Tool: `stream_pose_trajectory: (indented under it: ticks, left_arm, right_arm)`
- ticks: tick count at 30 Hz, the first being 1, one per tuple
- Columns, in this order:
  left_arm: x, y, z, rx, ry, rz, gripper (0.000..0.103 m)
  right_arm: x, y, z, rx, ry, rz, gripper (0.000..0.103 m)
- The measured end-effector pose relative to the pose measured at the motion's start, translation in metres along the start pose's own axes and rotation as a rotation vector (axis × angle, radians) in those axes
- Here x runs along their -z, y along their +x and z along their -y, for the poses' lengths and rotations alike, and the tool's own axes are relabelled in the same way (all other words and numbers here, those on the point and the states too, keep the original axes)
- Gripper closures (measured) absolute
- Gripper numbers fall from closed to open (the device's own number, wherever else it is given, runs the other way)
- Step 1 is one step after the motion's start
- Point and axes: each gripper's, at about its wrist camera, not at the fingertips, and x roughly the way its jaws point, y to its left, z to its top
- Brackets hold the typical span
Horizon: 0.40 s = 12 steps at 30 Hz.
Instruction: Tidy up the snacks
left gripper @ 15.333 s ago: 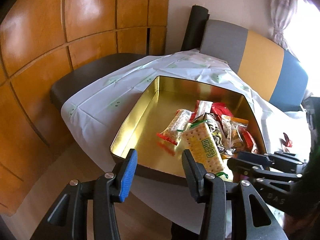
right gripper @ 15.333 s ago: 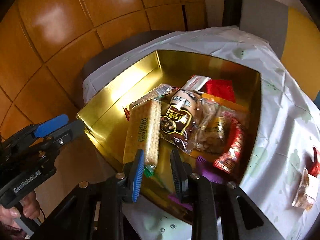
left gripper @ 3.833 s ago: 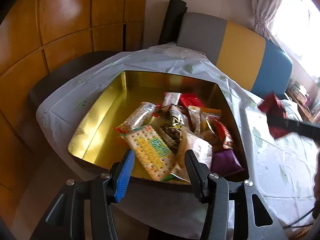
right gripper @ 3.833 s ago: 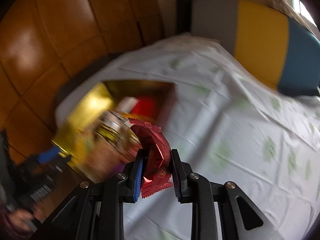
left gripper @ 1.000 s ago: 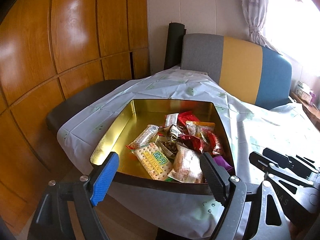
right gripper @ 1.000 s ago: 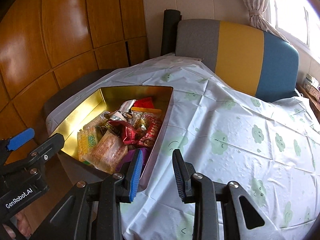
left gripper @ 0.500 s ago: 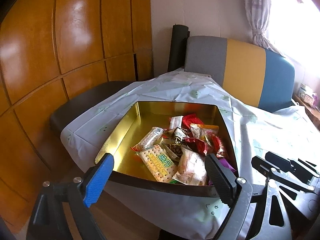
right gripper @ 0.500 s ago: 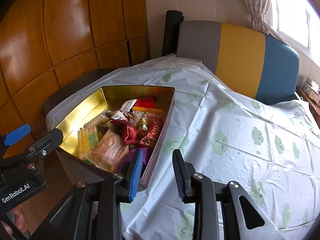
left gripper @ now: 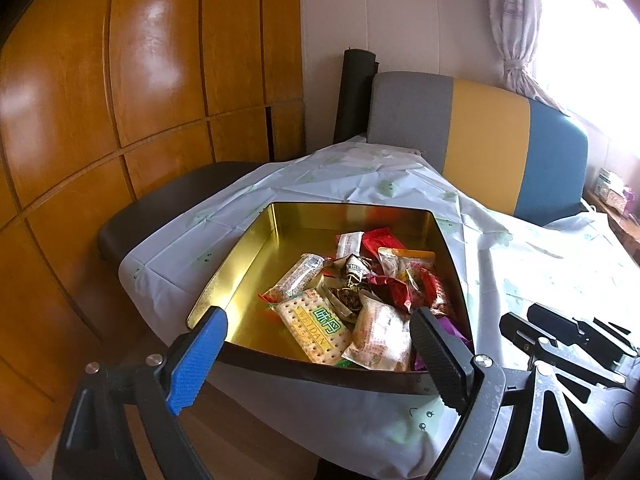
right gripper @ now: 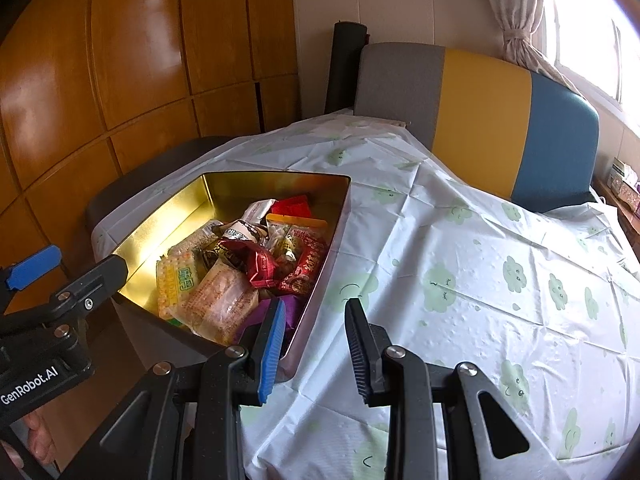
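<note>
Starting at the left, the wooden wall panels (left gripper: 152, 80) run behind a dark seat (left gripper: 168, 204), and the left tongs (left gripper: 316, 344) hang before the near edge of the gold tin (left gripper: 240, 264). A second ago their jaws were narrower; now they stand wide apart with nothing between them, framing the tin's front wall without touching it.

Inside the tin lie the snacks (left gripper: 360, 292): a cracker pack (left gripper: 316, 324) toward the front, a pale bag (left gripper: 380, 336) beside it, and red wrappers (right gripper: 260, 264) heaped toward the tin's right wall. A dark red packet that the right tongs were carrying a few seconds back is no longer in them; one like it now rests on the heap.

Further right, the right tongs (right gripper: 314, 344) hover over the tin's near right corner and the cloth-covered bench (right gripper: 480, 280). Their jaws are a little apart and empty. The cloth to the right shows only its printed green clouds, where stray packets lay earlier.

By my judgement the gathering is finished or very nearly so: every snack in sight sits in the tin, both tongs are free, and both hands hang back from it.
</note>
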Motion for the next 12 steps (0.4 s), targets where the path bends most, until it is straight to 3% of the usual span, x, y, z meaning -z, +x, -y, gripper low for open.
stream_pose_trajectory:
  ticks: [12]
  left_arm:
    - [0.001,0.001,-0.003,0.007,-0.02,0.01,0.012]
  right_arm:
    - [-0.003,0.0,0.019,0.001,0.05,0.005,0.072]
